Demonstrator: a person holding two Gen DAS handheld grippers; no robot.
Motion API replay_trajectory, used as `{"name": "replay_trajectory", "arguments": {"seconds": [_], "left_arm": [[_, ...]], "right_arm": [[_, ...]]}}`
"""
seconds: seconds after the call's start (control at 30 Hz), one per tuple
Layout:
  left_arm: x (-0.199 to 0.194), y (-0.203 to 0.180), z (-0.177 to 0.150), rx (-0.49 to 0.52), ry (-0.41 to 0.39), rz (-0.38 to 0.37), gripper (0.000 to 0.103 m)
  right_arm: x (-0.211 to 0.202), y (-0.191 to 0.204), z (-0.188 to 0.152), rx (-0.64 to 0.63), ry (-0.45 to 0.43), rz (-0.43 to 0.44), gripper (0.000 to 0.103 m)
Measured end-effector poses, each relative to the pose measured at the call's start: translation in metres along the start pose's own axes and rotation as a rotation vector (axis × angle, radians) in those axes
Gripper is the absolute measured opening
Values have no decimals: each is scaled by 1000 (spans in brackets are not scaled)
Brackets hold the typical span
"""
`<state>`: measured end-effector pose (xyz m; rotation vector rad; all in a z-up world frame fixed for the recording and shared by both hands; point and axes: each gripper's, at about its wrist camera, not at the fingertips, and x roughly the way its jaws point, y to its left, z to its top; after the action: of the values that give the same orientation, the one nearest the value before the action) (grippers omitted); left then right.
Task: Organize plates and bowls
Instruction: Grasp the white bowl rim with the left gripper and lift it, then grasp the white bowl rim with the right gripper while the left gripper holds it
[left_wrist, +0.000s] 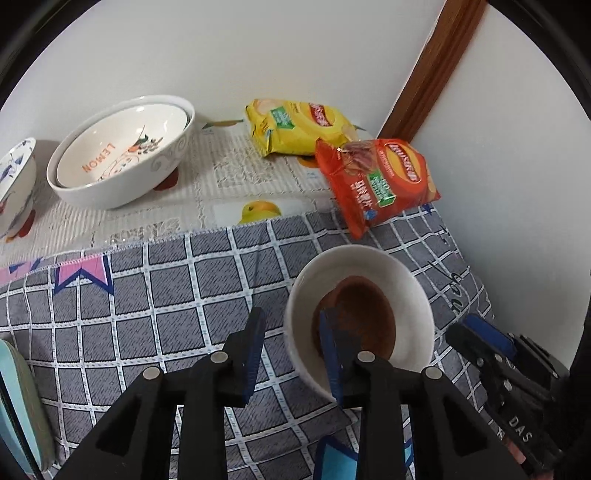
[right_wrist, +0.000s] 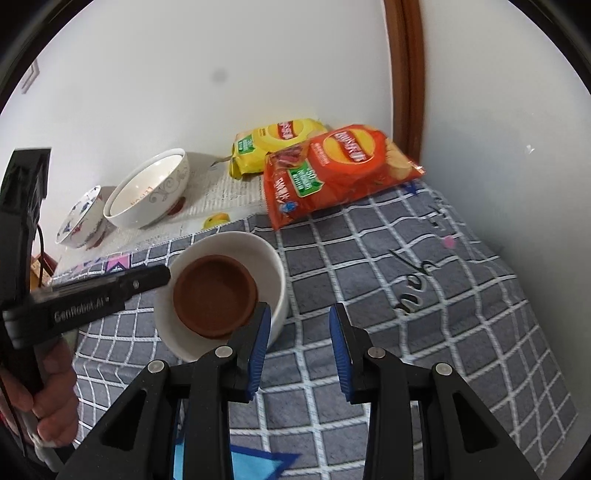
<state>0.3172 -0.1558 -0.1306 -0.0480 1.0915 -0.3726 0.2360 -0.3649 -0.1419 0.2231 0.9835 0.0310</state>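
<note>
A white bowl (left_wrist: 402, 295) with a brown clay dish (left_wrist: 365, 314) inside stands on the grey checked cloth (left_wrist: 166, 295). My left gripper (left_wrist: 291, 354) is open, its jaws astride the bowl's near left rim, one finger outside and one inside. In the right wrist view the same white bowl (right_wrist: 273, 273) and brown dish (right_wrist: 214, 295) sit left of my right gripper (right_wrist: 299, 354), which is open and empty just beside the bowl. A large white "LEMON" bowl (left_wrist: 122, 155) nested in another and a blue-patterned bowl (left_wrist: 14, 184) stand at the back left.
A yellow snack bag (left_wrist: 295, 125) and a red snack bag (left_wrist: 373, 181) lie by the wall at the back right. A wooden door frame (left_wrist: 436, 70) rises behind them. A teal object (left_wrist: 18, 413) is at the left edge.
</note>
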Motion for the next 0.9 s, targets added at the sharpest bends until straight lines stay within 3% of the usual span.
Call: {"name": "replay_trajectory", "arguments": {"seconds": [0.27,0.37,0.5,0.9], "left_arm": [[18,0,-2,6,52,36,29],[27,1,-2,4,71,56,29],[34,3,-2,5,80,53,29],[45,0,0,53,98,85,29]], "right_arm": [[28,10,9,-11,48,-25,32],[40,10,12,-7,76,-27,22],[51,10,13,-14,101,-53,17],[71,10,17,-31,156,-70,17]]}}
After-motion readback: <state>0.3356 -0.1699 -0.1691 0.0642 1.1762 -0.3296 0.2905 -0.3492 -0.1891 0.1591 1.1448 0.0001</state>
